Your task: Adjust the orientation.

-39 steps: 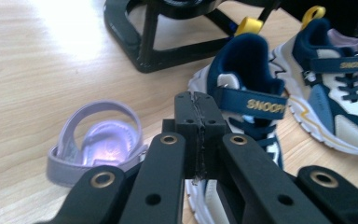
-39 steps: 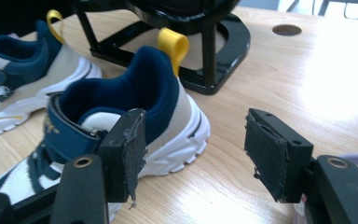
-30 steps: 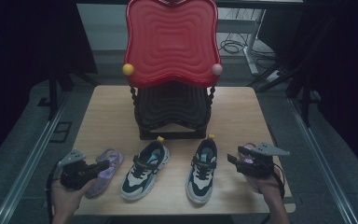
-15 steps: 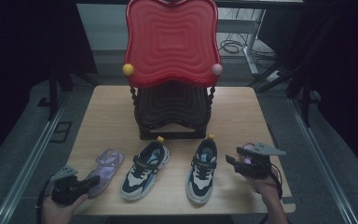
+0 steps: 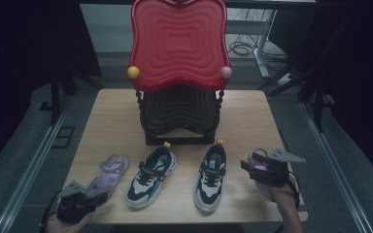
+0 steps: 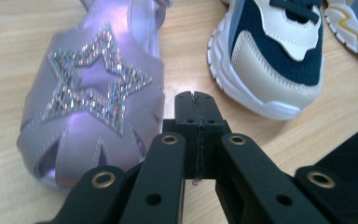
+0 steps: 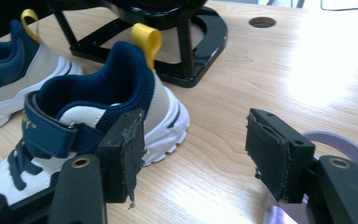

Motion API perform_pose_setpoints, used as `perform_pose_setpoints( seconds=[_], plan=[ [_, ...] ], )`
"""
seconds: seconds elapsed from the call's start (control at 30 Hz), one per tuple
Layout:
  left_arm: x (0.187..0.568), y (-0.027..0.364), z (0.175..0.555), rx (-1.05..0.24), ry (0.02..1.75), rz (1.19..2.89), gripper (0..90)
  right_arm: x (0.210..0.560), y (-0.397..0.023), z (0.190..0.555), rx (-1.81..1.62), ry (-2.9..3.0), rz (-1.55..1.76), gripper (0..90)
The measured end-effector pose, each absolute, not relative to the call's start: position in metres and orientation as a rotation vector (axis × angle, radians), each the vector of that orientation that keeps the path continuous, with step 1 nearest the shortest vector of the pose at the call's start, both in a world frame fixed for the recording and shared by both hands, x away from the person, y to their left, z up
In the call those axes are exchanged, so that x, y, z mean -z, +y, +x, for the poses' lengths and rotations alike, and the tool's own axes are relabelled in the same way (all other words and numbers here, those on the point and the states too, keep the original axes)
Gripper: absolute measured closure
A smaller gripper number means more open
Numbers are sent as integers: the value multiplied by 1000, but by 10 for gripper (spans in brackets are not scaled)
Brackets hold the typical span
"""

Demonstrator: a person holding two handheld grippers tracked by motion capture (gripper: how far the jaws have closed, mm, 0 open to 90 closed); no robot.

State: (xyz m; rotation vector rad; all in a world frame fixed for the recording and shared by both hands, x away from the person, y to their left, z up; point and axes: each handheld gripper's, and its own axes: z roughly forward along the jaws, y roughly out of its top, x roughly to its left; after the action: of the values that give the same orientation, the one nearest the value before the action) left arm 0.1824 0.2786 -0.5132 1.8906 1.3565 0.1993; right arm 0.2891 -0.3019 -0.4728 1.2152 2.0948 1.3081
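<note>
A lilac sandal with a glitter star (image 6: 98, 93) lies at the table's front left (image 5: 108, 174). My left gripper (image 6: 196, 100) is shut with nothing between its jaws; its tips sit just right of the sandal's toe, and it hangs at the near left corner (image 5: 93, 198). A pair of navy-and-white sneakers stands mid-front: the left one (image 5: 150, 175) and the right one (image 5: 211, 175). My right gripper (image 7: 196, 154) is open and empty beside the right sneaker's heel (image 7: 98, 102). A second lilac sandal (image 7: 335, 140) lies under it at the front right (image 5: 258, 158).
A black shoe rack (image 5: 179, 116) with a red wavy top (image 5: 178, 43) stands mid-table behind the sneakers; its base (image 7: 200, 42) is close ahead of my right gripper. The table's near edge (image 5: 194, 223) runs just under both hands. Bare wood (image 5: 111, 121) flanks the rack.
My left gripper has drawn back and down toward the near left corner, away from the sandal's side. The right gripper has hardly moved. The shoes lie where they were.
</note>
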Motion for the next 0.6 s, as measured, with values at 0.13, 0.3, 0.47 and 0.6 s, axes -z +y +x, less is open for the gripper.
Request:
perform_pose_setpoints(
  seconds=[0.13,0.3,0.47,0.6],
  plan=[
    [519,279,182,-185,1374,1896,900,474,-306,290,-1302,2083,1239,375],
    [523,277,183,-188,1386,1912,900,475,-305,289,-1301,2089,1242,374],
    [523,278,182,-191,1395,1918,900,476,-307,290,-1289,2083,1259,367],
    [523,277,180,-183,1398,1916,900,475,-309,289,-1291,2074,1270,367]
  ],
)
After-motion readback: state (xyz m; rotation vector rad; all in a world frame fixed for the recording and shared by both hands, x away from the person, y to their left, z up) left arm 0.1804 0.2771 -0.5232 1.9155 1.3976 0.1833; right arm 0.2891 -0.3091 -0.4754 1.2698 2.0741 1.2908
